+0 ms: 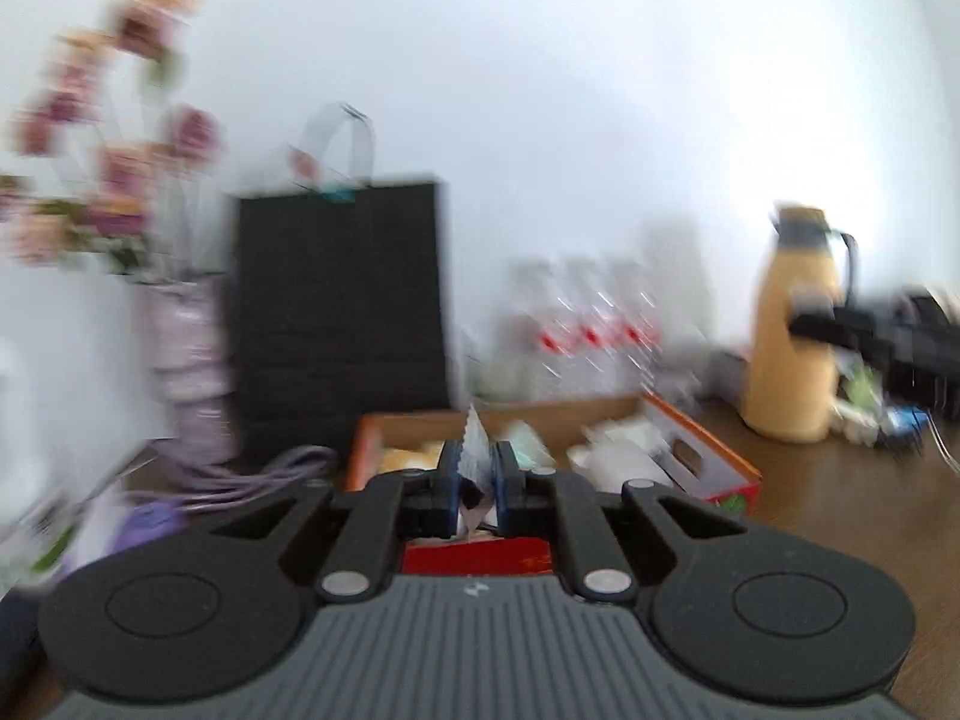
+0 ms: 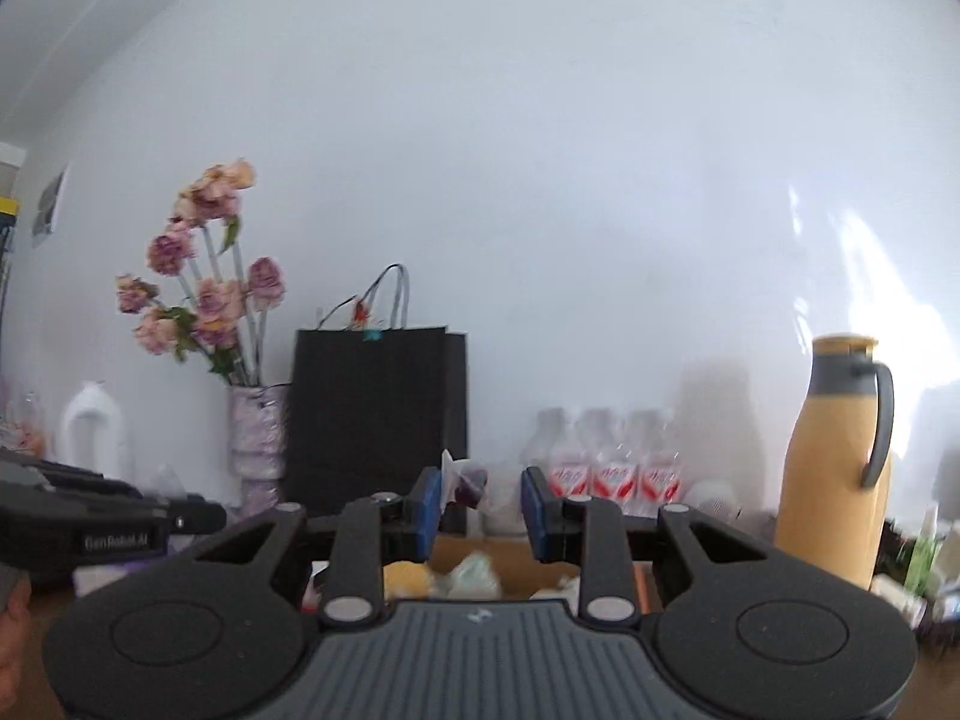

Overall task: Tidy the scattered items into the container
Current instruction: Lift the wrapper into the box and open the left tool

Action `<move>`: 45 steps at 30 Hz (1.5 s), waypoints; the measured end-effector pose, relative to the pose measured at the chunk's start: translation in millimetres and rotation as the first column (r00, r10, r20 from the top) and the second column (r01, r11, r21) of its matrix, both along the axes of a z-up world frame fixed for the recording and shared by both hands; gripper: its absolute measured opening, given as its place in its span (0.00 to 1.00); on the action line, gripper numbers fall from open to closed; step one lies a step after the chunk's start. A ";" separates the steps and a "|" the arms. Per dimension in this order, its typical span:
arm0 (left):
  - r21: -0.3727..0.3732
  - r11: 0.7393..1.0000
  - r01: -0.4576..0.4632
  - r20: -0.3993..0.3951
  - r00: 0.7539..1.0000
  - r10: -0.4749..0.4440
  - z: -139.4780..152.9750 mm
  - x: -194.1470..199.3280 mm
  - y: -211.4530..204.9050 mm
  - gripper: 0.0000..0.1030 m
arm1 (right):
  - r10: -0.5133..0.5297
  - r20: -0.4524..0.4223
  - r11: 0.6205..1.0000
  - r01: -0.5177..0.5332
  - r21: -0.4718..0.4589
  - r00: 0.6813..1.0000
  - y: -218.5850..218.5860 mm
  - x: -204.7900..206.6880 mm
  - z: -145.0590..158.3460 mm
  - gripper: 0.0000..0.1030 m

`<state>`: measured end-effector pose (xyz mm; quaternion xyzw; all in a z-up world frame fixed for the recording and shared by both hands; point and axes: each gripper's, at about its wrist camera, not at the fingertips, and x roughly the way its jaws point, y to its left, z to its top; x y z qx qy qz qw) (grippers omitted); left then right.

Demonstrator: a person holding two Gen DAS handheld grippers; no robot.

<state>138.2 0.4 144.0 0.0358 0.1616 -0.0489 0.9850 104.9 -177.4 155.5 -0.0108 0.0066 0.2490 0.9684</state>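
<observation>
the left gripper point(image 1: 477, 480) pinches a sachet point(image 1: 474, 444) upright between its pads, long axis pointing up. the box point(image 1: 708, 450) lies just ahead and below it, so the drop looks short. the right gripper point(image 2: 480, 501) stands partly spread with a packet point(image 2: 462, 480) against its left pad; grip unclear. box below it too.

left claw point(image 1: 478, 483) clamped on packet point(image 1: 474, 450), right claw point(image 2: 481, 510) pinching packet
</observation>
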 end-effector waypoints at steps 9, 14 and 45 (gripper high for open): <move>-0.243 0.962 0.127 -0.473 0.850 -0.232 -23.2 178.2 14.8 0.11 | 0.073 -0.527 0.969 -0.185 -0.163 0.847 60.8 202.8 26.5 0.27; -0.235 0.963 0.133 -0.602 0.757 -0.252 -57.9 217.0 13.6 0.12 | 0.047 -0.796 0.943 -0.289 -0.164 0.603 94.3 279.8 -26.6 0.27; -0.080 0.972 -0.223 -0.013 0.975 0.222 -21.0 87.0 23.2 1.00 | -0.034 -0.455 0.986 -0.044 -0.160 0.890 43.0 173.8 -8.8 0.76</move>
